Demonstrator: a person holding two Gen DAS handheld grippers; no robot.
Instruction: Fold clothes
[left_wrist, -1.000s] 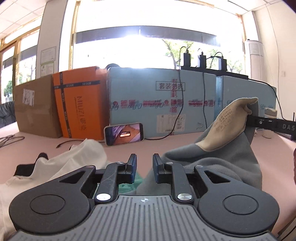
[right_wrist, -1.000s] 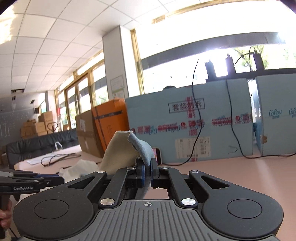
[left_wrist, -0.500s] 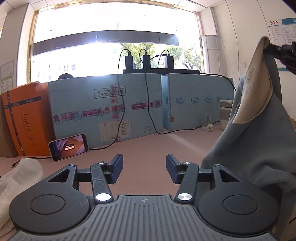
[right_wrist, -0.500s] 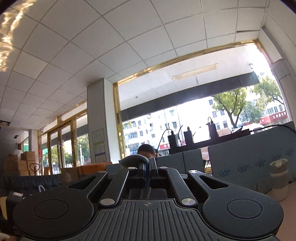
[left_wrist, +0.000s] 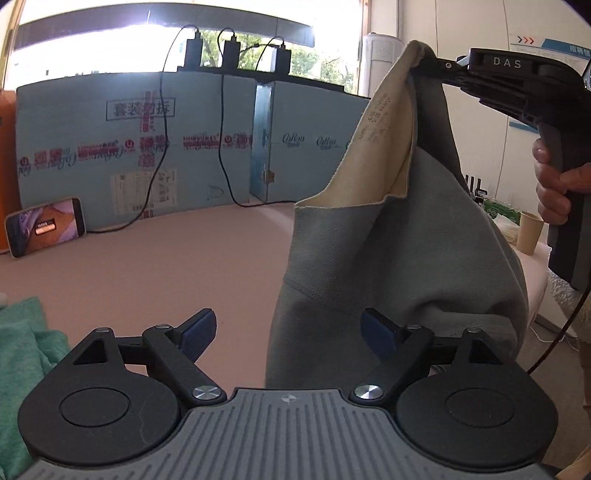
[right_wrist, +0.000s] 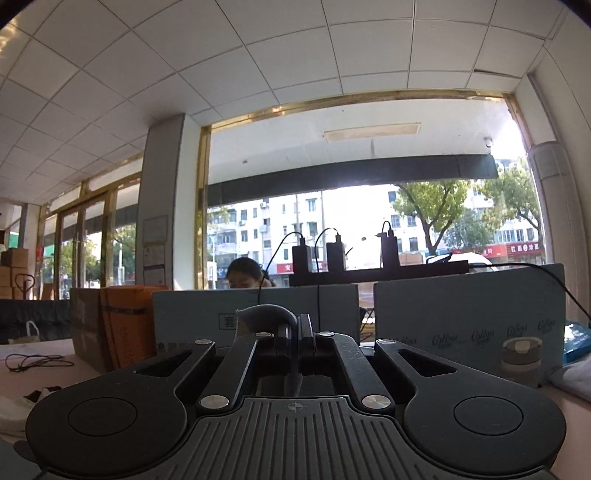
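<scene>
The grey garment (left_wrist: 399, 258) hung lengthwise, its long axis running from a pinched peak at one o'clock in the left wrist view down to a bunched lower end at five o'clock, just behind the left gripper's right finger. It was a soft grey knit with a cream lining (left_wrist: 384, 147) turned outward near the top, faint print showing on that lining, and a seam crossing the grey panel lower down. The right gripper (left_wrist: 430, 62) clamped the peak, its jaws closed tight on the cloth; in its own view a small grey tuft (right_wrist: 267, 314) poked out above the pinched fingers. A hand (left_wrist: 554, 184) gripped its handle at three o'clock. The left gripper (left_wrist: 288, 332) held nothing, its jaws opening wide, with the garment's near edge hanging just beyond the gap and no pad touching it. A second earlier those jaws had been nearly closed, and the garment had lain slumped on the pink table (left_wrist: 166, 269) with only its corner raised; now most of it hung clear. A green cloth (left_wrist: 22, 354) lay at eight o'clock, a phone (left_wrist: 44, 227) leaned at nine o'clock against blue boxes (left_wrist: 147, 147).
</scene>
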